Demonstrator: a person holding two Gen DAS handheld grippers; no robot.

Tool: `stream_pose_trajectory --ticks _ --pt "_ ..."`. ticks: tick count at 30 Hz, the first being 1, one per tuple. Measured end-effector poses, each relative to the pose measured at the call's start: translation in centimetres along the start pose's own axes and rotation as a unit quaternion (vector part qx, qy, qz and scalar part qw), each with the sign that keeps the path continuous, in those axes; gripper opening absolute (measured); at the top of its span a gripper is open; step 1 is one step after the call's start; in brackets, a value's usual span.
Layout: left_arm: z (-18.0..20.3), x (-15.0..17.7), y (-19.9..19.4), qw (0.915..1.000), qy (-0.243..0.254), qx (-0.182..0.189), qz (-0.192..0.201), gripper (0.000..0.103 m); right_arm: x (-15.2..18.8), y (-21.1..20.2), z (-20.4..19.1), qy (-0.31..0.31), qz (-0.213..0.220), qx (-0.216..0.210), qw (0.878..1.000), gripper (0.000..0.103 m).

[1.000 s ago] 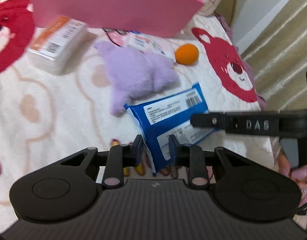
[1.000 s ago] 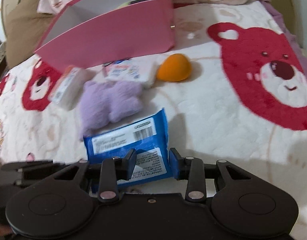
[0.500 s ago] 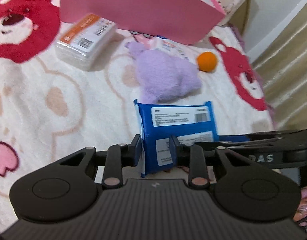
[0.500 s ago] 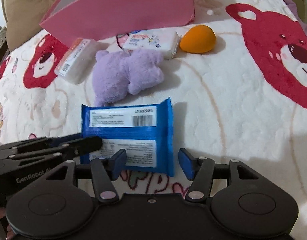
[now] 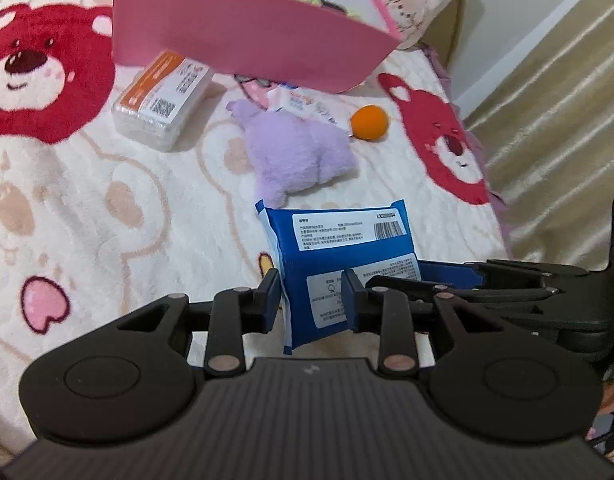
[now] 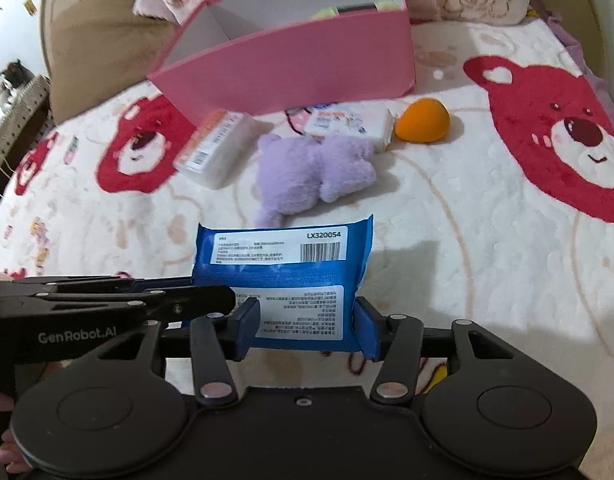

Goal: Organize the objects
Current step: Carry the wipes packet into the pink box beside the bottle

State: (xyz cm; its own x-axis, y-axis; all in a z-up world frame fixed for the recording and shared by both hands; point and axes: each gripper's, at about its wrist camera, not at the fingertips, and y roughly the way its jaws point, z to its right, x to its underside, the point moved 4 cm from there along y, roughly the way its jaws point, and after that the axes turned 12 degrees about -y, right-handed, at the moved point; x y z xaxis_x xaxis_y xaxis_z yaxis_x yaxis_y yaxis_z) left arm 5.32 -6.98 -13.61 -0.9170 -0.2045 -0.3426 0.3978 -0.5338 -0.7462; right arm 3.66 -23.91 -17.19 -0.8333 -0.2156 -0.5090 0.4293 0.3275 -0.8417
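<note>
- Your left gripper [image 5: 310,298] is clamped on one end of the blue packet [image 5: 343,264], pads pressed into the wrapper.
- Your right gripper [image 6: 307,330] grips the packet's [image 6: 285,276] opposite end, its blue pads touching both sides; its jaws stand wider than the left's.
- The packet hangs between both grippers, clear of the bear-print blanket [image 6: 487,248], on the near side of the pink box [image 6: 303,60].
- Between packet and box lie a purple plush [image 6: 315,174], a clear case with an orange label [image 6: 217,148], a white wipes pack [image 6: 349,126] and an orange ball [image 6: 423,120], crowding the box's near wall.
- The blanket beside the ball is bare.
- The box interior is mostly hidden; something yellow-green shows inside, unidentifiable.
- The case is blurred in the right wrist view.
</note>
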Motion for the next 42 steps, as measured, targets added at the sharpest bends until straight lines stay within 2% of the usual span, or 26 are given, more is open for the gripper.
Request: stream_pose_trajectory --ticks 6,11,14,18,21,27,31,37,42 --pt "1.0 -0.4 -3.6 0.9995 0.016 0.023 0.013 0.030 -0.7 -2.7 -1.6 -0.009 0.031 -0.005 0.999 0.062" --pt "1.1 -1.4 -6.2 0.9996 -0.004 0.023 0.016 0.030 -2.6 -5.0 -3.5 -0.036 0.061 0.000 0.998 0.062" --pt "1.2 -2.2 -8.0 0.9991 -0.001 0.017 0.038 0.030 -4.0 -6.0 -4.8 -0.055 0.072 0.001 0.996 0.062" --pt "1.3 -4.2 -9.9 0.9981 0.007 0.015 0.060 0.030 -6.4 -6.8 -5.6 -0.071 0.089 -0.009 0.994 0.062" --pt "1.4 -6.2 -10.5 0.9970 0.019 0.000 0.074 0.030 -8.4 -7.0 -5.6 -0.070 0.102 -0.037 0.992 0.061" --pt "2.2 -11.1 -11.5 0.9924 0.046 -0.014 0.113 0.030 -13.1 -6.9 -5.0 -0.081 0.138 -0.039 0.986 0.049" --pt "2.2 -15.2 -10.7 0.9906 0.052 -0.033 0.122 0.030 -16.2 -5.4 -4.1 -0.080 0.146 -0.033 0.985 0.038" --pt "1.1 -22.0 -6.6 0.9886 0.056 -0.078 0.115 0.030 -20.7 0.0 -2.0 -0.072 0.142 -0.030 0.987 0.038" --pt "-0.1 -25.5 -2.6 0.9815 0.081 -0.144 0.096 0.030 -23.4 5.6 -0.1 -0.049 0.117 -0.062 0.990 0.038"
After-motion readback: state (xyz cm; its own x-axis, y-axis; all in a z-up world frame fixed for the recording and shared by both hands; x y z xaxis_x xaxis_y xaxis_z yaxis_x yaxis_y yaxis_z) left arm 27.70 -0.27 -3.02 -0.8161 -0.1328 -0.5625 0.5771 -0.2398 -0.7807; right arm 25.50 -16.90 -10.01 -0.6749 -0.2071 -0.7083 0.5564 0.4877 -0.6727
